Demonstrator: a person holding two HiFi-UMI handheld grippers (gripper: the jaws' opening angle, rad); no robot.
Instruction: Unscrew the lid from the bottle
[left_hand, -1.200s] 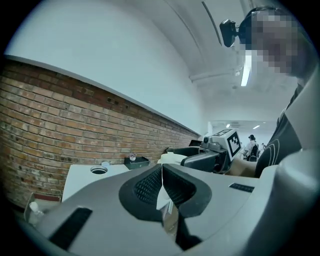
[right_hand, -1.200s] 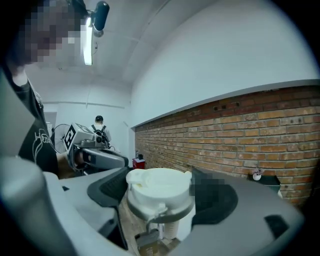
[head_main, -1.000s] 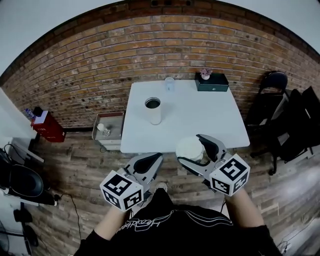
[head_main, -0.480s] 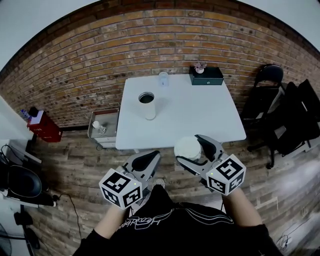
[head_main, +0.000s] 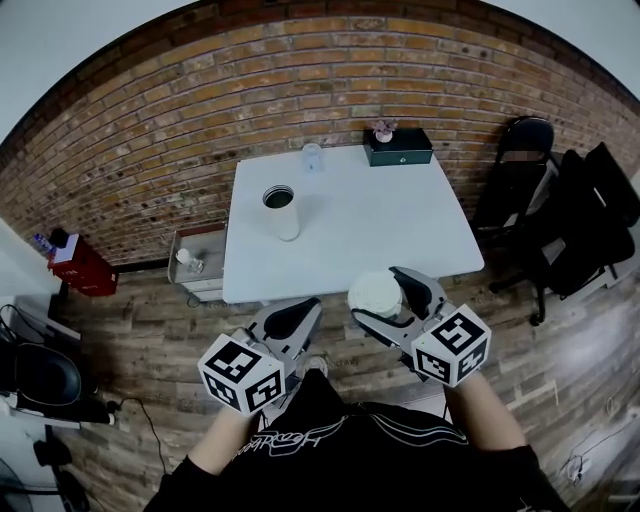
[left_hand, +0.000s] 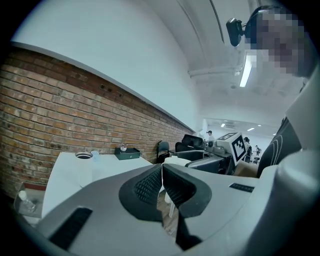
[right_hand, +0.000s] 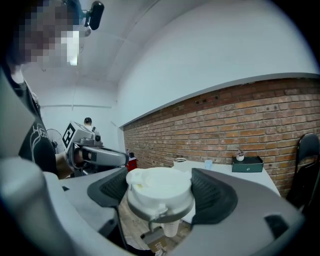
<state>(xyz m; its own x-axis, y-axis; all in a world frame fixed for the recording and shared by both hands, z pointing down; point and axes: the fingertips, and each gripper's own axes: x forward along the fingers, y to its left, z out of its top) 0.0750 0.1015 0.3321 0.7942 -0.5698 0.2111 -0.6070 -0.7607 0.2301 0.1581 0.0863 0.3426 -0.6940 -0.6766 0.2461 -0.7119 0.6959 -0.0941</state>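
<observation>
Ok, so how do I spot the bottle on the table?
Find the white square table in front of the brick wall. On its left part stands the bottle, a tall white tube all by itself. Unlike the little clear cup and the dark green box at the far edge, it is white and has a dark open mouth on top.

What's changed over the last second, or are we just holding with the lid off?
Nothing was taken or let go. Only the head view swung: the table and the open bottle now sit further left in it. The right tongs stay clamped on the white lid. The left tongs stay shut and empty. Both hang short of the table's near edge.
</observation>
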